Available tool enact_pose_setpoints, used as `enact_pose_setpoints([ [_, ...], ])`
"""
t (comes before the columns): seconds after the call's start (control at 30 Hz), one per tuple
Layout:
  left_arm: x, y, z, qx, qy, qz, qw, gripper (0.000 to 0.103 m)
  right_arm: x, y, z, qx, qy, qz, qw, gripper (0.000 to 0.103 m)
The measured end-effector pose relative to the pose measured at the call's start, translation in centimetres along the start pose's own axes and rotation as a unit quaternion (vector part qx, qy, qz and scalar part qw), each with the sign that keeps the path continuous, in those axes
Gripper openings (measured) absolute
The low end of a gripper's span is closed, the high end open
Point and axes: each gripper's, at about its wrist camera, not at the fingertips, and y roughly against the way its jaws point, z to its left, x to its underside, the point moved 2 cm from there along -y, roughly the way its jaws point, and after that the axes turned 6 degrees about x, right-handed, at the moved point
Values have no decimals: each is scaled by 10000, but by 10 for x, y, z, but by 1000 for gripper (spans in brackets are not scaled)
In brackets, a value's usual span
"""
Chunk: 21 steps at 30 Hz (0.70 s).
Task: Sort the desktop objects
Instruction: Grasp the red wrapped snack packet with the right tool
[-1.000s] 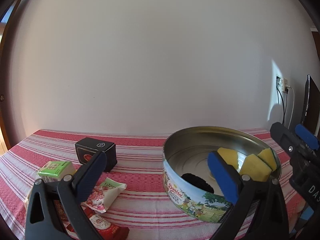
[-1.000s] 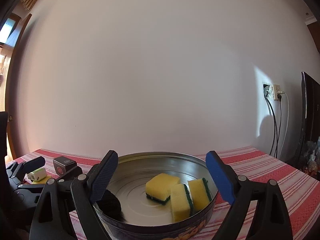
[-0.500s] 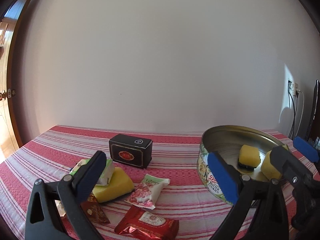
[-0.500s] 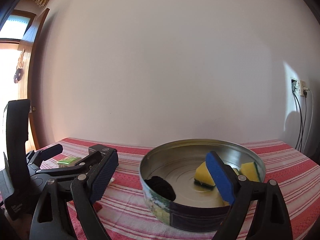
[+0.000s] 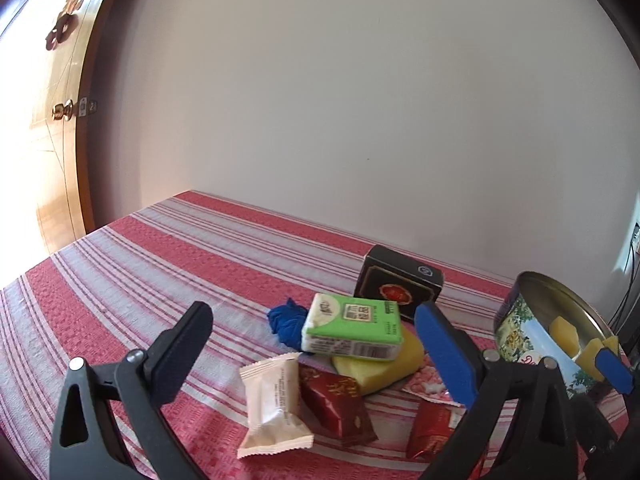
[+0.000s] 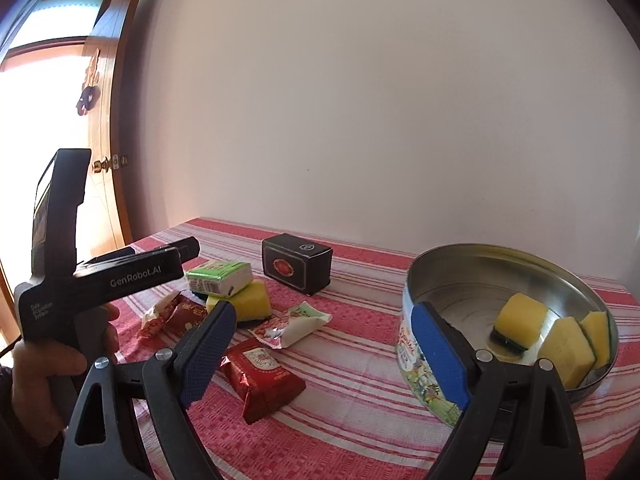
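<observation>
**Both grippers spread and empty over the striped table**

The left gripper (image 5: 316, 356) has its fingers spread wide with nothing between the pads. Just ahead of its fingertips lies a loose pile of items on the red-and-white striped tablecloth (image 5: 132, 264). A white snack packet (image 5: 274, 404) and a dark red wrapped sweet (image 5: 338, 404) lie closest, between the two fingers. Beyond them, a green tissue pack (image 5: 352, 326) rests on top of a yellow sponge (image 5: 380, 366), with a crumpled blue cloth (image 5: 286, 322) touching its left side. A black box (image 5: 400, 286) stands upright behind the pile, near the wall. A pink-and-white sachet (image 5: 426, 384) and a second red packet (image 5: 430, 430) are partly hidden behind the right finger (image 5: 444, 356). The round biscuit tin (image 5: 520, 332) sits outside the right finger.

The right gripper (image 6: 324, 356) also has its fingers spread apart, holding nothing. A red packet (image 6: 260, 376) lies between its fingers, just ahead of the left finger (image 6: 206, 352). The pink-and-white sachet (image 6: 292, 324) lies further ahead, and the black box (image 6: 298, 266) stands beyond it. The biscuit tin (image 6: 424, 384) sits at and beyond the right finger, which overlaps its near wall in this view. Three yellow sponges (image 6: 520, 320) lie inside the tin. The left gripper's body (image 6: 116, 276), held in a hand (image 6: 44, 372), is outside the left finger.
</observation>
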Motion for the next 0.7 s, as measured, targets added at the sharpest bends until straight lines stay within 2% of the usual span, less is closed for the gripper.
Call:
enact_pose_setpoints([
  [0.13, -1, -10, 23, 53, 209, 306, 9993, 102, 0, -14, 23, -442, 347, 350, 9978, 91],
  [0.23, 2, -15, 37, 90, 477, 530, 9974, 102, 4, -41, 37, -764, 648, 868, 9912, 91],
  [0.4, 5, -19, 47, 146, 642, 676, 9955, 102, 13, -75, 48, -760, 838, 1543, 9815, 91],
  [0.5, 6, -19, 41, 264, 525, 752, 9954, 102, 24, -95, 55, -941, 987, 2118, 9678, 90],
  [0.53, 7, -19, 39, 290, 471, 779, 9954, 102, 27, -99, 57, -982, 1030, 2249, 9639, 87],
  [0.6, 8, -19, 38, 279, 426, 817, 9954, 102, 32, -101, 60, -1033, 1117, 2395, 9589, 60],
  [0.67, 9, -21, 40, 270, 491, 917, 9942, 102, 33, -99, 62, -1192, 1124, 2375, 9575, 46],
  [0.7, 11, -24, 42, 275, 549, 1020, 9929, 102, 33, -97, 63, -1234, 1154, 2352, 9571, 46],
])
